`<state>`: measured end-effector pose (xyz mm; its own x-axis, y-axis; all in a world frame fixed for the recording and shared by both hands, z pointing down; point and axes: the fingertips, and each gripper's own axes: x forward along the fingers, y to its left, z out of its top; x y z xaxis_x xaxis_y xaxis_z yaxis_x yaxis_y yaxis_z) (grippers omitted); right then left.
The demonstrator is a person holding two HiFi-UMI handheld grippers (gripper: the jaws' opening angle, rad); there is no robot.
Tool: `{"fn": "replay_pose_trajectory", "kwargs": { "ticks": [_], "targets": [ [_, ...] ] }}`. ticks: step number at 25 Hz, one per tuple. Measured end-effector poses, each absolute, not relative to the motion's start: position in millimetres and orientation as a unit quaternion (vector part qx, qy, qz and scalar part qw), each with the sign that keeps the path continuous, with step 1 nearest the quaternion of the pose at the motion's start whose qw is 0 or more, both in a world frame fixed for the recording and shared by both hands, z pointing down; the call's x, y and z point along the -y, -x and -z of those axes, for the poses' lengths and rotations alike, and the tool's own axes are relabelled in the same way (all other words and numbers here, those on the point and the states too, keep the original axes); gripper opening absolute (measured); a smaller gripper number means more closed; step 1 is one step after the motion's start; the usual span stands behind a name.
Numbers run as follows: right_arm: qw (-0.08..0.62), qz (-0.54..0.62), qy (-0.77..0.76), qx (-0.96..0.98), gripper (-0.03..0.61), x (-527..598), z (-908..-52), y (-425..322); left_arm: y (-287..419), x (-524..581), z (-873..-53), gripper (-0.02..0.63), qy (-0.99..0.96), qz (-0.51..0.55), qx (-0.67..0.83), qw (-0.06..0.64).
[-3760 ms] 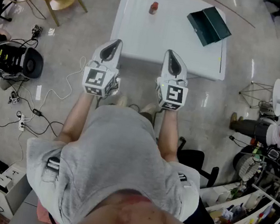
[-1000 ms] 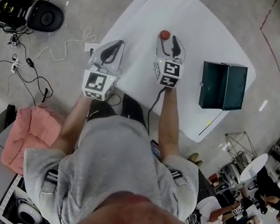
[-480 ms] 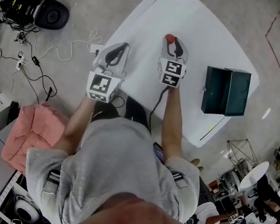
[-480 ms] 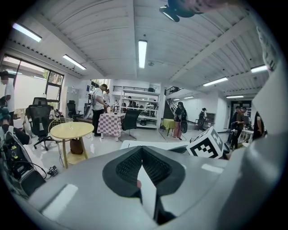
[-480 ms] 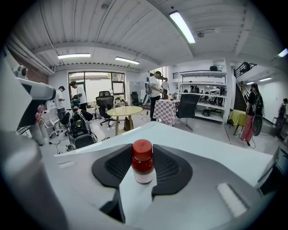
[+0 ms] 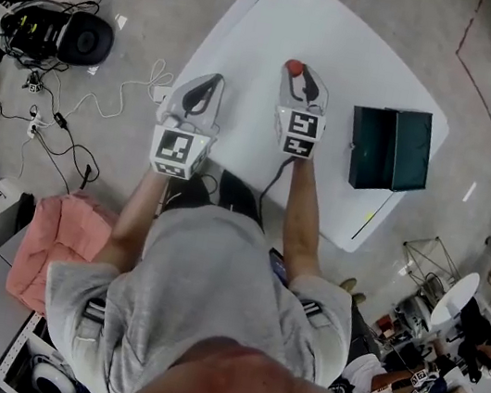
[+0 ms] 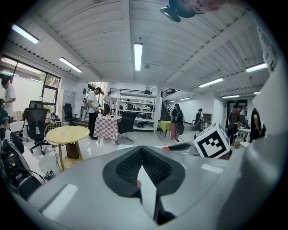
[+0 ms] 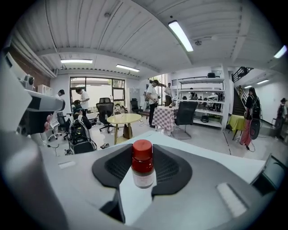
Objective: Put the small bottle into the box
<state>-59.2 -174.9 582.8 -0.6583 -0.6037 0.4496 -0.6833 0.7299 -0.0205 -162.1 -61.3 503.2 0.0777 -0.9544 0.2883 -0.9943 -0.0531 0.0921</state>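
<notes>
A small bottle with a red cap and a white label stands upright between my right gripper's dark pads, which press on its sides. In the head view this bottle is on the white table, at the tip of the right gripper. The dark green box lies open on the table to the right of that gripper, well apart from it. My left gripper hovers by the table's left edge, its jaws shut on nothing.
On the floor to the left lie cables and a black round device. A pink cloth lies at the lower left. A wooden round table and people stand farther off in the room.
My right gripper has moved up to the bottle and its jaws have narrowed round it. The left gripper has kept its place by the table edge.
</notes>
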Motion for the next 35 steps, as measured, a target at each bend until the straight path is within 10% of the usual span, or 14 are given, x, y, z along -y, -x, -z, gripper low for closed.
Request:
{"fn": "replay_pose_trajectory", "kwargs": {
  "ticks": [35],
  "targets": [
    [0.147, -0.073, -0.551, 0.818, 0.14, 184.3, -490.2, -157.9, 12.5, 127.6, -477.2, 0.012, -0.837, -0.052, 0.535, 0.104]
  ]
}}
